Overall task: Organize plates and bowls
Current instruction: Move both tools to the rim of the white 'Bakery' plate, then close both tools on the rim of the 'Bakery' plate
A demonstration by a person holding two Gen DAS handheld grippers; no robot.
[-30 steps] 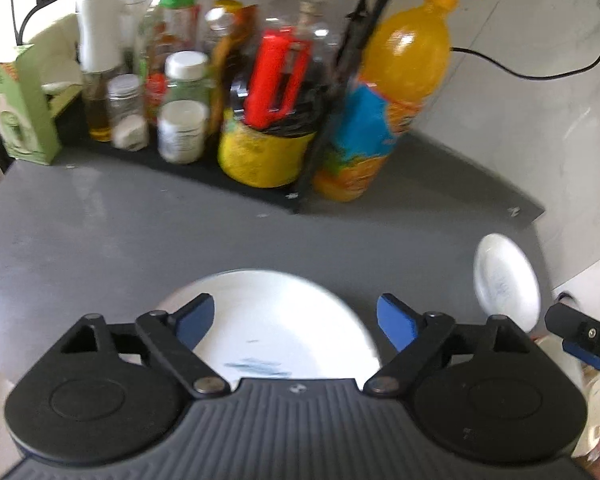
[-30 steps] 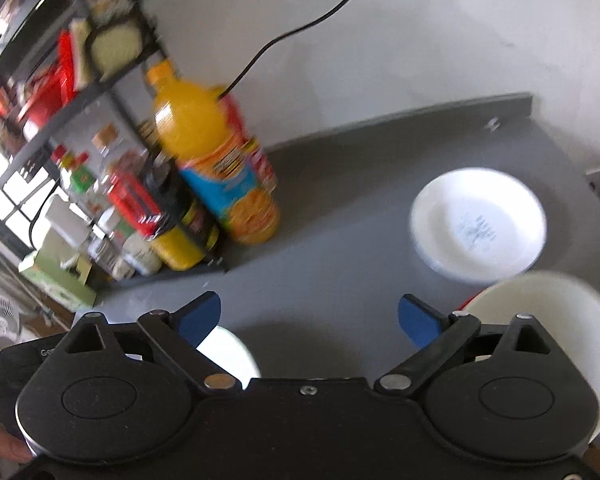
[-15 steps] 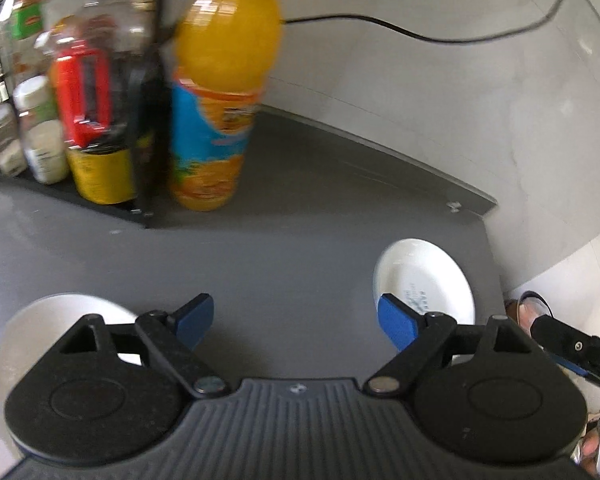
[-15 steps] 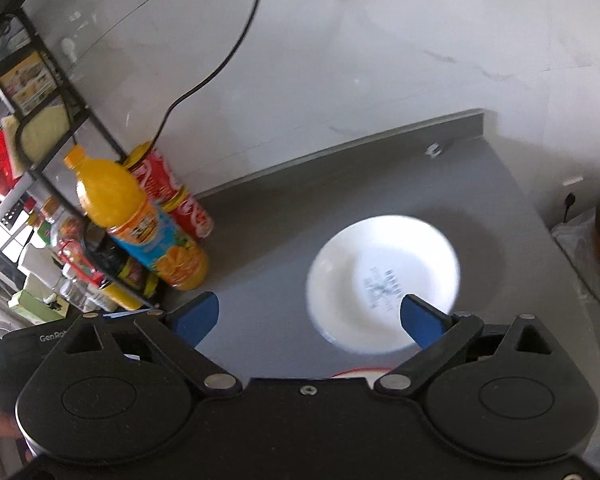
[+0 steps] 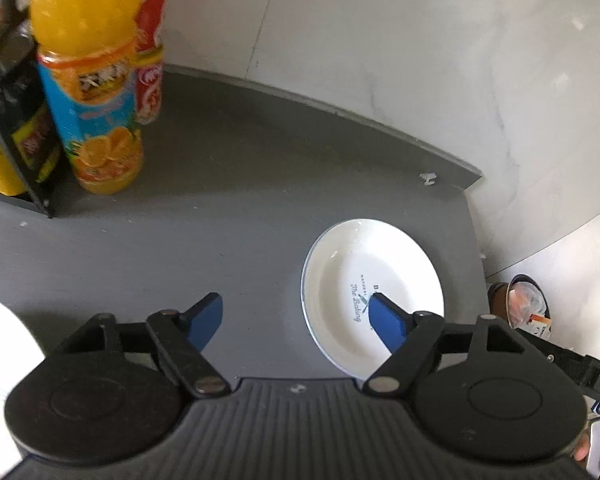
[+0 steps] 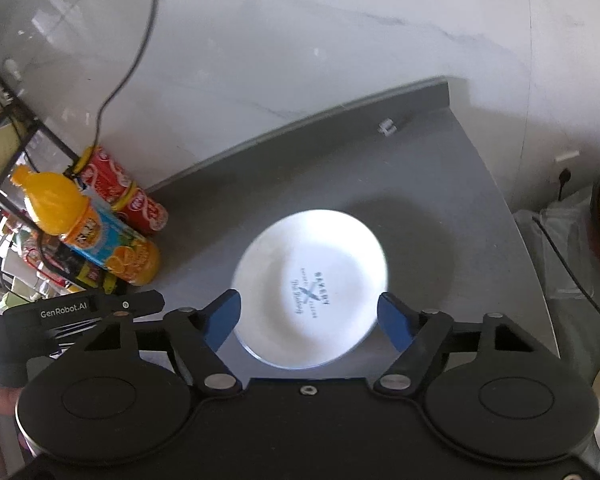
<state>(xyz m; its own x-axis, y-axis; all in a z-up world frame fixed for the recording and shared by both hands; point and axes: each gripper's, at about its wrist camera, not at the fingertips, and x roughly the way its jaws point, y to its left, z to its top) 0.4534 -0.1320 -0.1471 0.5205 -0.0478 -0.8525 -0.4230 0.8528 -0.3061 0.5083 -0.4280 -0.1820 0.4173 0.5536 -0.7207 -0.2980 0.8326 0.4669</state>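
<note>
A white plate with printed lettering (image 5: 364,280) (image 6: 312,288) lies on the grey countertop (image 5: 220,208) near its right corner. My right gripper (image 6: 310,316) hovers open above it, and the plate shows between its blue fingertips. My left gripper (image 5: 296,318) is open too, with its right blue pad (image 5: 384,320) over the plate's near side and bare counter between the fingers. A second white dish (image 5: 4,360) shows at the far left edge of the left wrist view, partly hidden by the gripper body.
An orange juice bottle (image 5: 88,80) (image 6: 88,228) and a red can (image 5: 150,52) (image 6: 124,196) stand beside a black wire rack (image 5: 16,120) of condiments at the left. A marble wall (image 6: 300,40) backs the counter. A black cable (image 6: 136,52) hangs down the wall.
Both grippers have swung right, away from the rack. The lettered plate has come between the right gripper's fingers; the other white dish slid to the left edge of the left view.
</note>
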